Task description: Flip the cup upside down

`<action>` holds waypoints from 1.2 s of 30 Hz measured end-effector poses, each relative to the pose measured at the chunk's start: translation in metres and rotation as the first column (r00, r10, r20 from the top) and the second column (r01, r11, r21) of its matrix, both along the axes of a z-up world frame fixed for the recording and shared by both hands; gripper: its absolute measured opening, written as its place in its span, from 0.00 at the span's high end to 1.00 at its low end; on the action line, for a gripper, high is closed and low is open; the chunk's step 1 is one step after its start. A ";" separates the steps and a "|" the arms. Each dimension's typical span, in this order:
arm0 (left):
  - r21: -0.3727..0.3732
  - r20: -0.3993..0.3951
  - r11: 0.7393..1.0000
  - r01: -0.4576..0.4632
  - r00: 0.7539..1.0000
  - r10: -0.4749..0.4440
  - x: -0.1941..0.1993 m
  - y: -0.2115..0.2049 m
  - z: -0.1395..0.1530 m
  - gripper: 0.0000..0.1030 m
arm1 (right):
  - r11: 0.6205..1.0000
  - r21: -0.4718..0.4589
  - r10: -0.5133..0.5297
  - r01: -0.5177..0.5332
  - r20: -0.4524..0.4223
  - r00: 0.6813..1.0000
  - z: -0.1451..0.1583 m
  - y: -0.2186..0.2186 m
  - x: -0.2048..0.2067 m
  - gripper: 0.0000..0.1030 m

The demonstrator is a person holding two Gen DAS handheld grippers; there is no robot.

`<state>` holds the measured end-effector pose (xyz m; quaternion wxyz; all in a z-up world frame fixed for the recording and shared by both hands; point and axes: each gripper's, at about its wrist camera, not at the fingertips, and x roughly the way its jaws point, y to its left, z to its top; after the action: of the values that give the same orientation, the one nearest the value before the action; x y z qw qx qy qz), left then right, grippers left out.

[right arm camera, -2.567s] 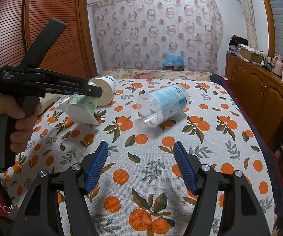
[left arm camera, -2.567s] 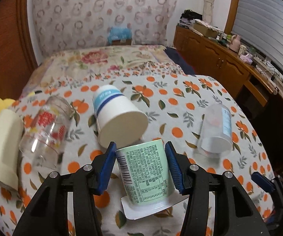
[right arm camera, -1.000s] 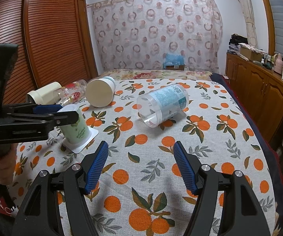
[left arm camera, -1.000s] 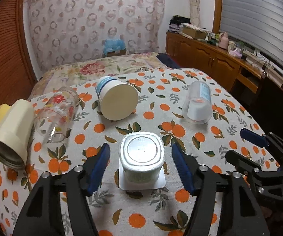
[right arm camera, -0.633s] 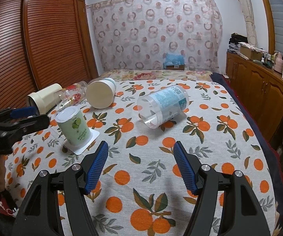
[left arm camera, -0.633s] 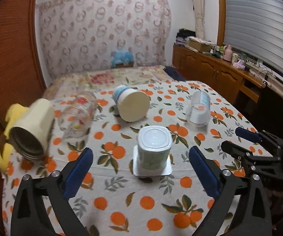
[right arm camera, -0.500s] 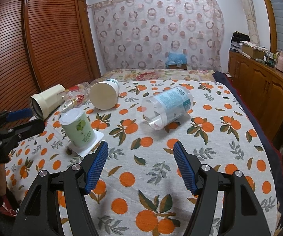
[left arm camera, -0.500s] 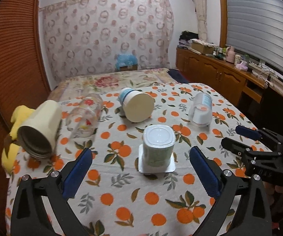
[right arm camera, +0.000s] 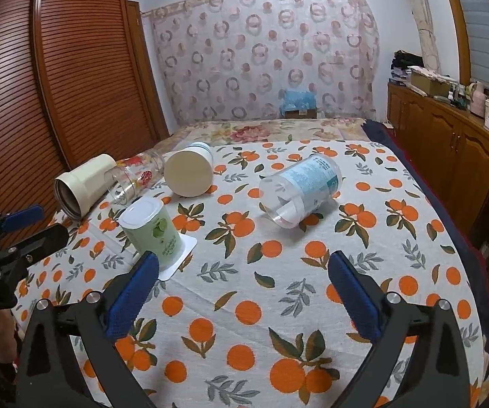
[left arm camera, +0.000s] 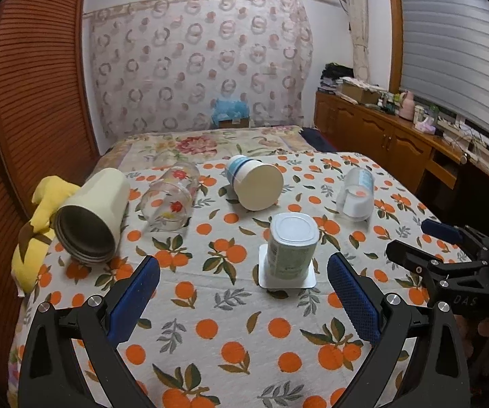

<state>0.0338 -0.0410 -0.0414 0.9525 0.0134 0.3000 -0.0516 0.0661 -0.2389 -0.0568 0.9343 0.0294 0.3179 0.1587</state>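
A green yogurt cup (left arm camera: 291,251) stands upside down on its white square rim on the orange-print tablecloth (left arm camera: 244,333); it also shows in the right wrist view (right arm camera: 152,229). My left gripper (left arm camera: 242,292) is open and empty, drawn back just short of the cup. My right gripper (right arm camera: 242,287) is open and empty over the cloth, right of the cup. Each gripper shows in the other's view, the right one (left arm camera: 448,248) and the left one (right arm camera: 10,234).
Lying on their sides: a cream tumbler (left arm camera: 91,217), a printed glass (left arm camera: 171,200), a blue-banded paper cup (left arm camera: 256,187) and a clear plastic cup (left arm camera: 356,193). A yellow plush toy (left arm camera: 37,224) sits at the left edge. Wooden cabinets (left arm camera: 380,142) stand to the right.
My left gripper let go of the upside-down green cup, opened wide and drew back and up. The right gripper shifted only slightly.
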 end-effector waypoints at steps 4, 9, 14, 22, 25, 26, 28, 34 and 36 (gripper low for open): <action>-0.008 0.022 1.000 -0.015 1.000 0.015 -0.005 0.006 0.005 0.08 | 1.000 0.004 -0.009 0.008 0.025 1.000 0.009 0.002 -0.005 0.03; -0.016 0.073 0.999 -0.038 0.997 0.039 -0.013 0.015 0.018 0.08 | 1.000 0.003 -0.004 0.003 0.080 0.997 0.027 0.008 -0.015 0.03; -0.027 0.126 0.998 -0.058 0.990 0.061 -0.024 0.022 0.035 0.08 | 1.000 0.001 0.001 -0.001 0.140 0.990 0.045 0.013 -0.028 0.03; -0.026 0.183 0.996 -0.082 0.979 0.085 -0.039 0.028 0.053 0.08 | 1.000 -0.004 0.008 -0.007 0.207 0.978 0.063 0.019 -0.042 0.03; -0.020 0.188 0.996 -0.084 0.978 0.086 -0.041 0.027 0.054 0.08 | 1.000 -0.002 0.007 -0.007 0.213 0.977 0.065 0.020 -0.043 0.03; -0.022 0.188 0.996 -0.083 0.978 0.086 -0.041 0.027 0.054 0.08 | 1.000 -0.002 0.007 -0.007 0.214 0.977 0.065 0.020 -0.044 0.03; -0.021 0.187 0.996 -0.084 0.979 0.086 -0.041 0.027 0.054 0.08 | 1.000 -0.001 0.007 -0.006 0.216 0.976 0.065 0.019 -0.045 0.03; -0.022 0.185 0.996 -0.082 0.979 0.085 -0.042 0.027 0.054 0.08 | 1.000 -0.001 0.006 -0.006 0.217 0.976 0.066 0.019 -0.045 0.03; -0.022 0.185 0.996 -0.082 0.979 0.085 -0.042 0.027 0.055 0.08 | 1.000 -0.001 0.006 -0.006 0.218 0.976 0.066 0.019 -0.046 0.03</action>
<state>-0.0082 -0.0138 0.0133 0.9777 -0.0012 0.2097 -0.0122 0.0205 -0.2195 0.0093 0.9630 0.0107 0.2136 0.1638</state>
